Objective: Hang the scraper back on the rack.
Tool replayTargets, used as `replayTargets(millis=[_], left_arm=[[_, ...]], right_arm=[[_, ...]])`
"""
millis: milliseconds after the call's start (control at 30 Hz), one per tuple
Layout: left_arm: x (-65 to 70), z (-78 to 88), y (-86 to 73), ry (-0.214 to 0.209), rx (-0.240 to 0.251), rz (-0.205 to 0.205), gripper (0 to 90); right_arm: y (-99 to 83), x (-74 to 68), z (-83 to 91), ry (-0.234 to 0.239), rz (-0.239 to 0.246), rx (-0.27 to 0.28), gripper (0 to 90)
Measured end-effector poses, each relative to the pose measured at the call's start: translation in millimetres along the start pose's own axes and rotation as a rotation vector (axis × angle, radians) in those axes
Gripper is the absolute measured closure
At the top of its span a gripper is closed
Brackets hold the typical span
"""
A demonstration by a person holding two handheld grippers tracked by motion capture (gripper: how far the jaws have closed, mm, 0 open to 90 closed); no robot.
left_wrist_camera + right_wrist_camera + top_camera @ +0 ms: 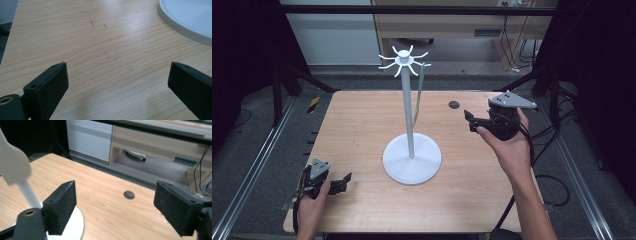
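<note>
While tongs (343, 178) gape, stand (411, 150) sits between.

A light wooden table with a pale grain and rounded corners (362, 125) carries a white stand with a round flat base, a thin grey upright pole and a ring of curved hooks at the top (411, 159), set on the tabletop at about its middle. A small round dark cap (454, 104) sits flush in the surface toward the far right. On the near left part, a few short dark scratch marks (92, 22) cross the grain.
</note>
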State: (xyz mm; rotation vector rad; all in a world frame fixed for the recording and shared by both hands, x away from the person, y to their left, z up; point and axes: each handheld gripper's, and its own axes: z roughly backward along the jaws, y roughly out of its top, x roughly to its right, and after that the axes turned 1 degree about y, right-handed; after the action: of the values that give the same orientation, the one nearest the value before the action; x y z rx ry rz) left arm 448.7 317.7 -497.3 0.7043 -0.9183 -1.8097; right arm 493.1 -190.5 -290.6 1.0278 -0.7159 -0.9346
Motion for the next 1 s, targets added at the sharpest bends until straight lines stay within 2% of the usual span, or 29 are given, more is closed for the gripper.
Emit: replayTargets(millis=[300, 767, 1000], left_arm=[[0.1, -0.1, -0.3, 0.000, 0.000, 0.000, 2.6], [0.2, -0.4, -0.3, 0.001, -0.002, -0.005, 2.6], [0.1, -0.6, -0.6, 0.000, -0.005, -0.004, 2.6]], right_arm=[[-42.2, 0.6, -9.0, -0.022, -0.043, -0.036, 12.1], [-97.8, -3.7, -20.4, -0.031, -0.083, -0.091, 10.2], [-131.1, -7.4, -32.5, -0.044, -0.108, -0.137, 9.3]])
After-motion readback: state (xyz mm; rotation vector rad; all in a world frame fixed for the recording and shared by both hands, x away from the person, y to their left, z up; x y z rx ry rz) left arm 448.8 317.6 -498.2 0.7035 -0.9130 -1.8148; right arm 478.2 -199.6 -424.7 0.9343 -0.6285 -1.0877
